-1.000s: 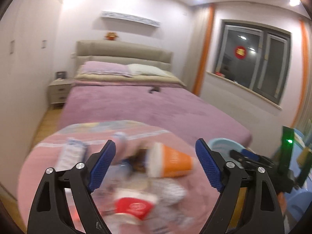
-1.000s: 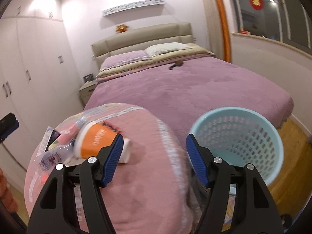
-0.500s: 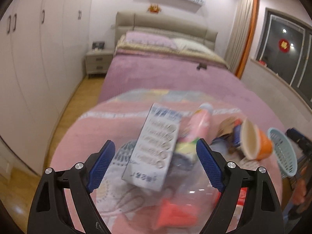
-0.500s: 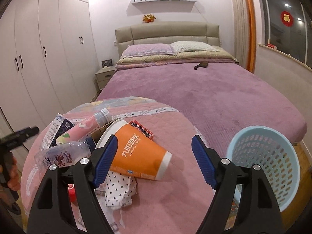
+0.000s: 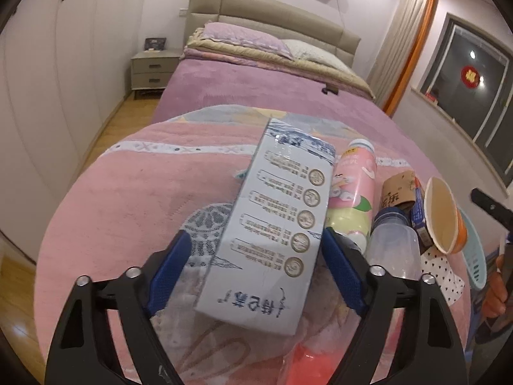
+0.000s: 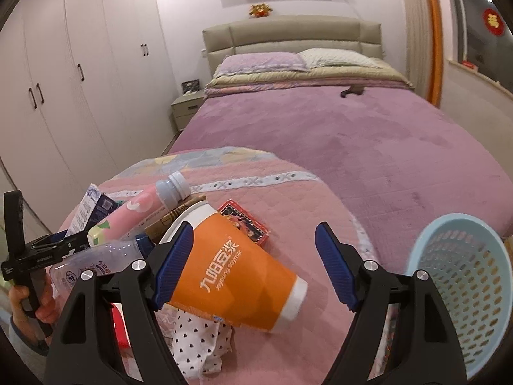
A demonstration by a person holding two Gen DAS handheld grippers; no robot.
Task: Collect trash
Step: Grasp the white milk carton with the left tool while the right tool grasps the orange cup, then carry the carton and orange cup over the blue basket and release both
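Trash lies on a pink quilted round table (image 5: 134, 199). My left gripper (image 5: 256, 272) is open around the near end of a light blue carton (image 5: 279, 224), its pads beside the carton's sides. Beside the carton lie a pink bottle (image 5: 352, 189) and a clear bottle (image 5: 392, 250). My right gripper (image 6: 253, 263) is open around a tipped orange paper cup (image 6: 237, 269), which also shows in the left wrist view (image 5: 444, 221). A light blue mesh basket (image 6: 465, 288) stands at the right of the table.
A red card box (image 6: 245, 221), a dotted white wrapper (image 6: 198, 340) and a brown sleeve (image 5: 397, 189) lie among the trash. A purple bed (image 6: 336, 128) is behind the table, wardrobes (image 6: 64, 64) on the left, a nightstand (image 5: 154, 70) beyond.
My left gripper swung left from the cup to the carton and closed in on it. My right gripper swung left from the basket and moved down over the orange cup.
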